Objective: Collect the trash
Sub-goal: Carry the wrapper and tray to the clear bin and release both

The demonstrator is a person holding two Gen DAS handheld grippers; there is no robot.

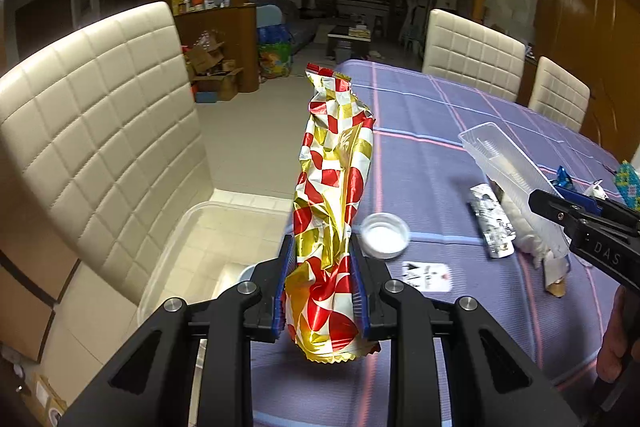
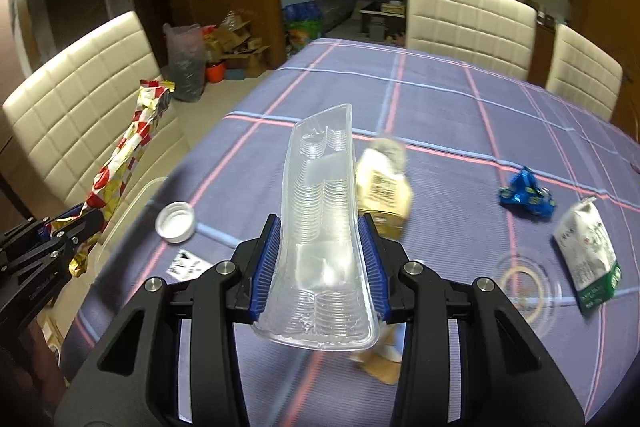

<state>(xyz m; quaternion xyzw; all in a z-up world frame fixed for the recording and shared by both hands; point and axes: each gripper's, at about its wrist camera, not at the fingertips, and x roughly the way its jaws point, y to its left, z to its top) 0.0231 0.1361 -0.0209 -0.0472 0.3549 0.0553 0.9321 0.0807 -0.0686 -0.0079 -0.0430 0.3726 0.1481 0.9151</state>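
Trash in both grippers: left gripper (image 1: 322,283) pinches foil wrapper (image 1: 334,195) near clear bin (image 1: 192,227); right gripper (image 2: 320,267) clamps plastic tray (image 2: 320,227) above table (image 2: 440,107). Risk: springy, slick tray could pop free.

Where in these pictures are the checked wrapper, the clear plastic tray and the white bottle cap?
checked wrapper (image 1: 332,187), left wrist view, on its crinkled middle.
clear plastic tray (image 2: 324,227), right wrist view, on its ribbed middle.
white bottle cap (image 1: 385,235), left wrist view, on its inside.
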